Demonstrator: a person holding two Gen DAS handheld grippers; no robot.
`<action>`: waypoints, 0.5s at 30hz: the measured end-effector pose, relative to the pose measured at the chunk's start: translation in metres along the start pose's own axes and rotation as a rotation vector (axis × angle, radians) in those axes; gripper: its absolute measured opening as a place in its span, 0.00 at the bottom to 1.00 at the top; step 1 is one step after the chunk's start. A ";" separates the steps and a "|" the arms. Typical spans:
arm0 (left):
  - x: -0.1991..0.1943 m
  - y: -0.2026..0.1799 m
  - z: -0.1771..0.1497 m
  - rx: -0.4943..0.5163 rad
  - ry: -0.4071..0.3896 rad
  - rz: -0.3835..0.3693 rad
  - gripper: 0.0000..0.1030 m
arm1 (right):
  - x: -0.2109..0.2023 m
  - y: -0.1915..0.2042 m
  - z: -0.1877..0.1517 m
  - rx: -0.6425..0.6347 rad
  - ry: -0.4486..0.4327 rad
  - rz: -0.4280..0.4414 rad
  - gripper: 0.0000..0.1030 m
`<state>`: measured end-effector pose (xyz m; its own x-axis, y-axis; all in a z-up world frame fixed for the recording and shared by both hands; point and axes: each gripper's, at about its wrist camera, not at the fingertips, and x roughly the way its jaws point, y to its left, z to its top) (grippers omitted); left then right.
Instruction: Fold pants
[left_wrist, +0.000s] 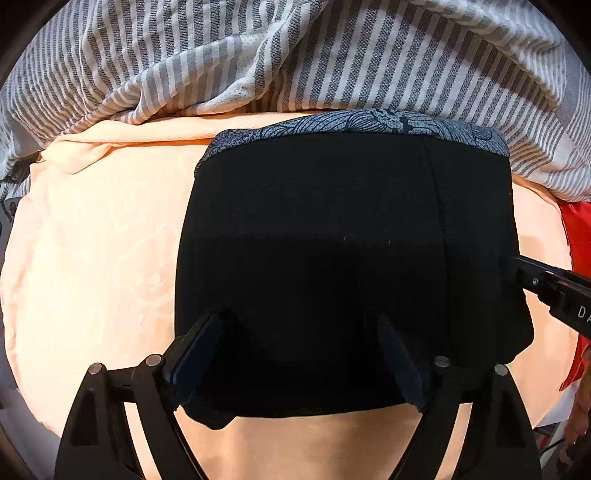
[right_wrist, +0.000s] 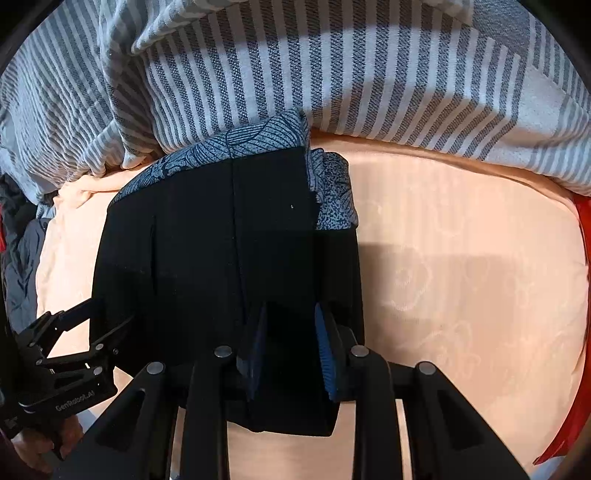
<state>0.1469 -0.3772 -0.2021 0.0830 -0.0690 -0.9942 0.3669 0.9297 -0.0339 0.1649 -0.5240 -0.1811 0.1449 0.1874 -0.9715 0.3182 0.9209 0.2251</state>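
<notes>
Black pants (left_wrist: 332, 258) lie folded into a compact block on a peach bed (left_wrist: 92, 258). The left hand-held gripper (left_wrist: 303, 354) spreads wide over them; the right hand-held gripper (right_wrist: 290, 354) pinches the near edge. Next, likely release and smoothing.

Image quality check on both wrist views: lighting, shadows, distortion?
Left wrist: heavy fisheye vignette; black pants swallow detail, a shadow band crosses their lower half. Right wrist: same barrel bend; a hard-edged shadow lies on the peach sheet; the striped blanket is sharp, not blown out.
</notes>
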 end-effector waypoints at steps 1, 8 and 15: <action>-0.001 0.001 -0.001 -0.001 0.002 0.002 0.85 | 0.002 0.002 0.002 0.002 0.001 0.000 0.29; -0.006 0.008 -0.009 0.007 0.004 0.015 0.85 | -0.004 0.000 0.000 0.020 -0.006 0.000 0.30; -0.007 0.009 -0.016 0.011 0.003 0.013 0.85 | -0.028 -0.009 0.028 0.077 -0.114 0.104 0.55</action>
<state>0.1352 -0.3627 -0.1973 0.0851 -0.0561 -0.9948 0.3757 0.9265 -0.0202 0.1844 -0.5476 -0.1541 0.2852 0.2363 -0.9289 0.3659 0.8689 0.3334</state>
